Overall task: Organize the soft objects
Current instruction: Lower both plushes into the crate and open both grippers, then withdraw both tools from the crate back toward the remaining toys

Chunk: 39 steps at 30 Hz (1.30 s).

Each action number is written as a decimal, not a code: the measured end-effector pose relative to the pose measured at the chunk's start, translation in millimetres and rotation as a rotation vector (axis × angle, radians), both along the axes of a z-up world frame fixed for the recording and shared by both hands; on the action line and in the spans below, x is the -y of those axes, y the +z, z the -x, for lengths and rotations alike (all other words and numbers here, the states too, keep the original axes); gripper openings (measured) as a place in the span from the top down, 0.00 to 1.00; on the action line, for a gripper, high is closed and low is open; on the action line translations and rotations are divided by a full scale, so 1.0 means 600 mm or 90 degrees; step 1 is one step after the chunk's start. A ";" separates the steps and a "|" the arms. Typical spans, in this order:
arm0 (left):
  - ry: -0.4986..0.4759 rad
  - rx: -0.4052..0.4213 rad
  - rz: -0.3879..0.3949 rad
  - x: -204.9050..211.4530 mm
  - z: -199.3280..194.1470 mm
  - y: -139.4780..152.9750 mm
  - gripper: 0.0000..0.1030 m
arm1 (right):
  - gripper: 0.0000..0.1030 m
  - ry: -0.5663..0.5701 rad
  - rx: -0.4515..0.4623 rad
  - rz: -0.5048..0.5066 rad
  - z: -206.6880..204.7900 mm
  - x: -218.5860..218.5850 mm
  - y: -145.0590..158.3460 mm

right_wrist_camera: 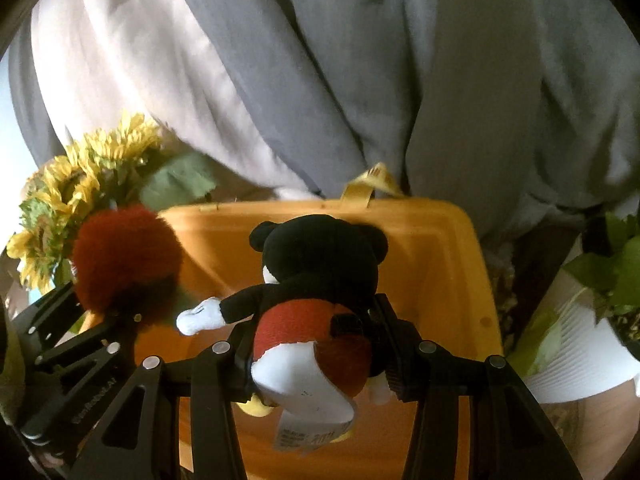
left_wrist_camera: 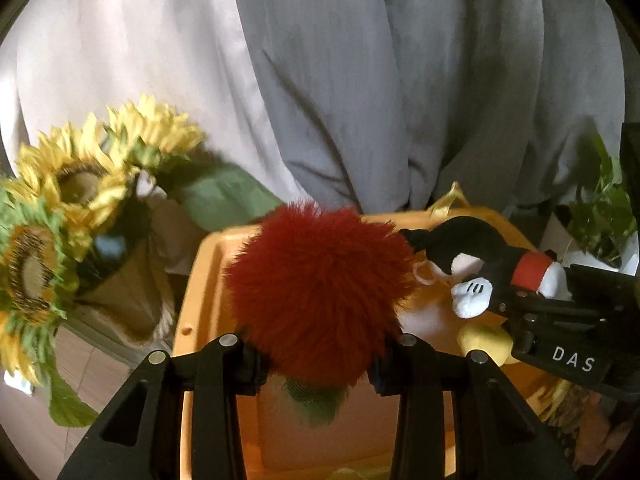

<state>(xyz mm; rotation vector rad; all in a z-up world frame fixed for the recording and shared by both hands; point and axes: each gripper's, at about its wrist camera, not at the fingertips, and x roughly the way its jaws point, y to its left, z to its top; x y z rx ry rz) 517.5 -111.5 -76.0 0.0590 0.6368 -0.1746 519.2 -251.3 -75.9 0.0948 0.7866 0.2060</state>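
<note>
My left gripper (left_wrist_camera: 316, 364) is shut on a fluffy red plush ball with a green tuft (left_wrist_camera: 320, 292), held above an orange plastic bin (left_wrist_camera: 208, 272). The ball also shows at the left of the right wrist view (right_wrist_camera: 124, 260). My right gripper (right_wrist_camera: 316, 360) is shut on a black mouse plush with red shorts, white gloves and yellow shoes (right_wrist_camera: 312, 280), held above the same bin (right_wrist_camera: 440, 248). In the left wrist view the mouse plush (left_wrist_camera: 472, 264) and the right gripper (left_wrist_camera: 560, 336) sit at the right, close beside the red ball.
Grey and white curtains (left_wrist_camera: 360, 80) hang behind the bin. A bunch of artificial sunflowers in a woven vase (left_wrist_camera: 72, 200) stands to the left. A green plant in a white ribbed pot (right_wrist_camera: 580, 344) stands to the right. A yellow ribbon tab (right_wrist_camera: 372, 184) sticks up at the bin's far rim.
</note>
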 end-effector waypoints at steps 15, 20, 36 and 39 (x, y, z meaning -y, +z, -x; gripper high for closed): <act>0.010 -0.029 -0.012 0.000 -0.005 -0.009 0.30 | 0.34 -0.007 -0.033 0.014 -0.015 -0.001 -0.003; 0.014 -0.015 -0.006 -0.002 0.019 0.009 0.30 | 0.34 -0.021 -0.004 0.017 0.010 0.004 0.020; 0.031 0.060 0.023 -0.001 0.164 0.098 0.27 | 0.29 -0.089 0.087 -0.002 0.141 0.042 0.109; 0.035 0.066 0.024 0.000 0.193 0.104 0.27 | 0.28 -0.103 0.101 -0.002 0.172 0.050 0.115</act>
